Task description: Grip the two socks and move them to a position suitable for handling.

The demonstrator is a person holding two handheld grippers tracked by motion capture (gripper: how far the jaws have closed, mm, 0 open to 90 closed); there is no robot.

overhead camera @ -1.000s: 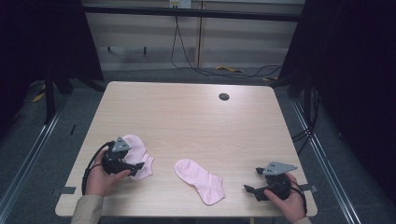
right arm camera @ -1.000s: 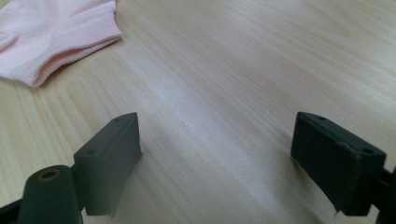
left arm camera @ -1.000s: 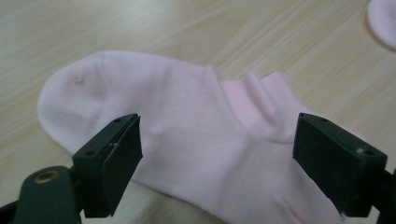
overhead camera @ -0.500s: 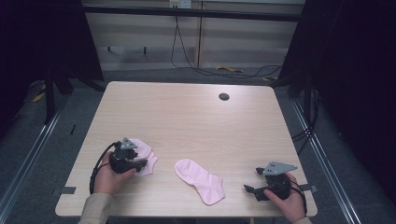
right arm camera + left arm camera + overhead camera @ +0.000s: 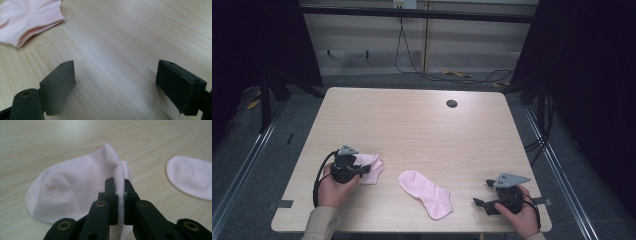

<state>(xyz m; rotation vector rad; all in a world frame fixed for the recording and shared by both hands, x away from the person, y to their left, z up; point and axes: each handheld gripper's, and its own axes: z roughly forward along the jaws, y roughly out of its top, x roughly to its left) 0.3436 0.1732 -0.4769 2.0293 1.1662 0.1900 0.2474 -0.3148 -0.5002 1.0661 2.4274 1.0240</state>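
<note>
Two pale pink socks lie on the wooden table [image 5: 412, 125]. The left sock [image 5: 373, 167] [image 5: 75, 187] is bunched near the table's front left, and my left gripper [image 5: 363, 170] [image 5: 119, 190] is shut on a raised fold of its edge. The second sock [image 5: 427, 192] [image 5: 192, 176] [image 5: 27, 17] lies flat near the front middle. At the front right my right gripper [image 5: 478, 204] [image 5: 115, 82] rests low over bare wood, jaws wide open with nothing between them, its cuff end of the second sock ahead and to the left.
A round dark grommet hole [image 5: 452, 103] sits near the table's far right. Cables [image 5: 422, 70] run across the floor beyond the far edge. Metal rails [image 5: 242, 170] flank the table on both sides.
My left gripper has slid to the right along the table with the left sock pinched in it, dragging the sock closer to the second sock. The right gripper has stayed still.
</note>
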